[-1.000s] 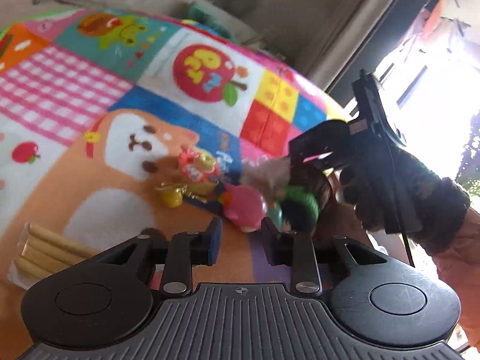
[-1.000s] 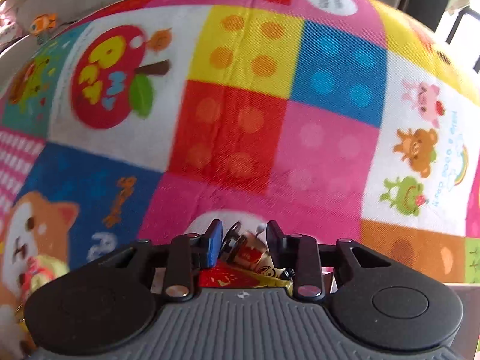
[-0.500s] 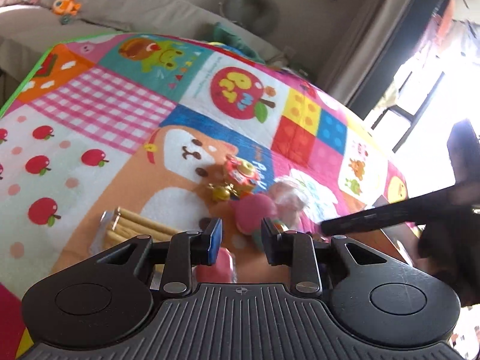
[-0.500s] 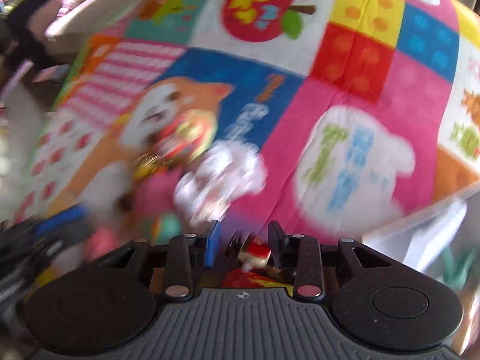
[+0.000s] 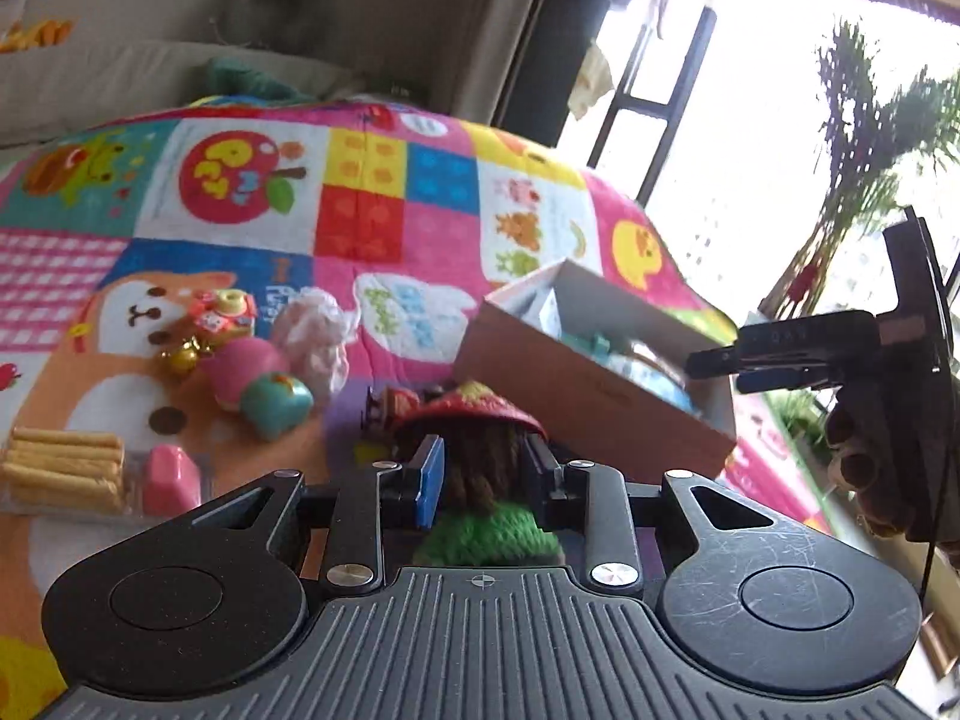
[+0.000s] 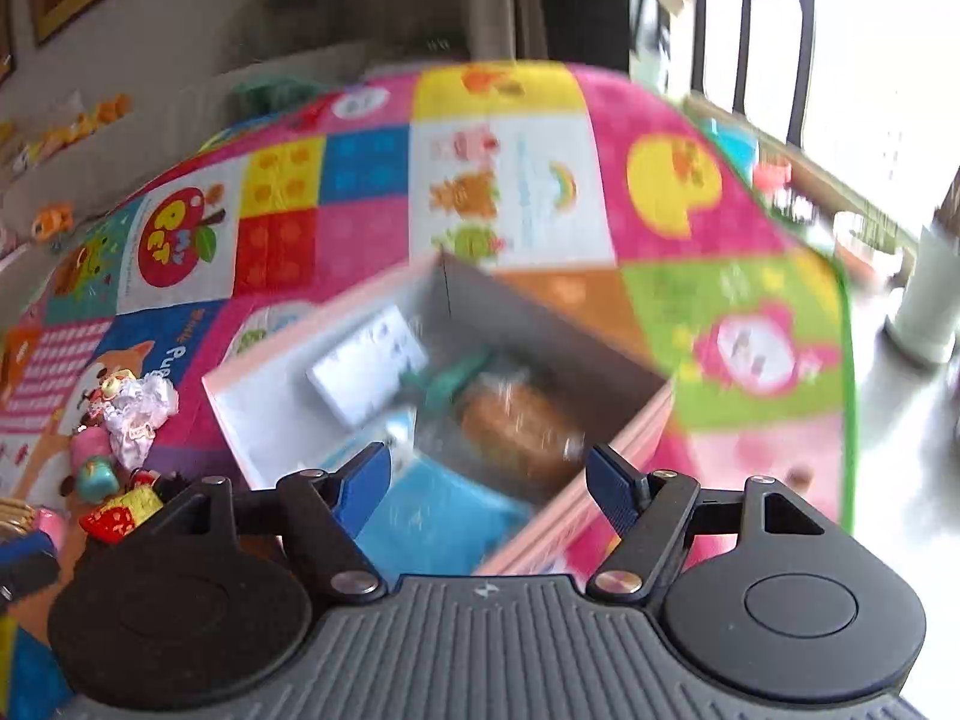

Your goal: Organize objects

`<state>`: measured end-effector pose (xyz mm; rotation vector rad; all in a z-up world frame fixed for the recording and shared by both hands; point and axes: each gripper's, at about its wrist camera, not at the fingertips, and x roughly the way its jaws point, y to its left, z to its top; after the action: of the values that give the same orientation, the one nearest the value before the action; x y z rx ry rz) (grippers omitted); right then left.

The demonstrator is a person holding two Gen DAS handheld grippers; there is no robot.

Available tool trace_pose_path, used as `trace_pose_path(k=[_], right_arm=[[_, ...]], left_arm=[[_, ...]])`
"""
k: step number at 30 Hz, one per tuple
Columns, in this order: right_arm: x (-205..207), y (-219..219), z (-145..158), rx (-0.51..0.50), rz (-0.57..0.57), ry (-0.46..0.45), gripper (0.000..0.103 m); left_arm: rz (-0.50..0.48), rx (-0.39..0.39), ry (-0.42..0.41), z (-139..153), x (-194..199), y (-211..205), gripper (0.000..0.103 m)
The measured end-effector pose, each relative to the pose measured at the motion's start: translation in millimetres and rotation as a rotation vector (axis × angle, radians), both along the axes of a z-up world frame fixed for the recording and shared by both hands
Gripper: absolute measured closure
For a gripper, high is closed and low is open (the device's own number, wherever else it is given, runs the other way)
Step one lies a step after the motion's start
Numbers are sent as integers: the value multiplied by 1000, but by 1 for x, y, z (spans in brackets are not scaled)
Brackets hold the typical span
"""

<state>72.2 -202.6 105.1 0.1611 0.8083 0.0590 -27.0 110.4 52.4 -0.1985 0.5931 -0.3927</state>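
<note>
My left gripper point(image 5: 483, 462) is shut on a knitted toy point(image 5: 489, 468) with a brown yarn body, a red cap and a green base, held low over the patchwork play mat point(image 5: 372, 228). A cardboard box point(image 5: 570, 384) lies just beyond it to the right. My right gripper point(image 6: 489, 468) hangs over that box point(image 6: 258, 414), its jaws opening, nothing between them. In the left wrist view a hand holds the right gripper point(image 5: 780, 354) above the box's near corner. Inside the box lie a white packet point(image 6: 366, 366), a brown wrapped item point(image 6: 516, 426) and something blue point(image 6: 432, 522), all blurred.
Loose things lie left of the box: a crumpled white wrapper point(image 5: 312, 336), a pink toy point(image 5: 240, 372), a teal toy point(image 5: 273, 405), a red and yellow charm point(image 5: 222, 312), a biscuit pack point(image 5: 60, 468) and a pink block point(image 5: 171, 480). A window is on the right.
My right gripper swung from the mat over to the box and spread its jaws; the red packet it carried is gone from them. My left gripper turned toward the box, now with the knitted toy.
</note>
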Motion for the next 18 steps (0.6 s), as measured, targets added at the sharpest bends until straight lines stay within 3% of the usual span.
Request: trace_pose_path(k=[3, 5, 8, 10, 15, 18], right_arm=[[2, 14, -12, 46, -16, -15, 15], [3, 25, -14, 80, 18, -46, 13], [14, 43, -19, 195, 143, -69, 15], [12, 56, -18, 222, 190, -90, 15], [-24, 85, -12, 162, 355, -185, 15], [-42, 88, -18, 102, 387, -203, 15]], left_arm=[[35, 49, -3, -2, -10, 2, 72], [91, 69, 9, -4, -14, 12, 71], [253, 63, 46, -6, -16, 44, 71], [391, 37, 73, -8, -18, 70, 71], [750, -90, 120, -17, -17, 143, 72], [834, -168, 142, -24, -6, 165, 72]])
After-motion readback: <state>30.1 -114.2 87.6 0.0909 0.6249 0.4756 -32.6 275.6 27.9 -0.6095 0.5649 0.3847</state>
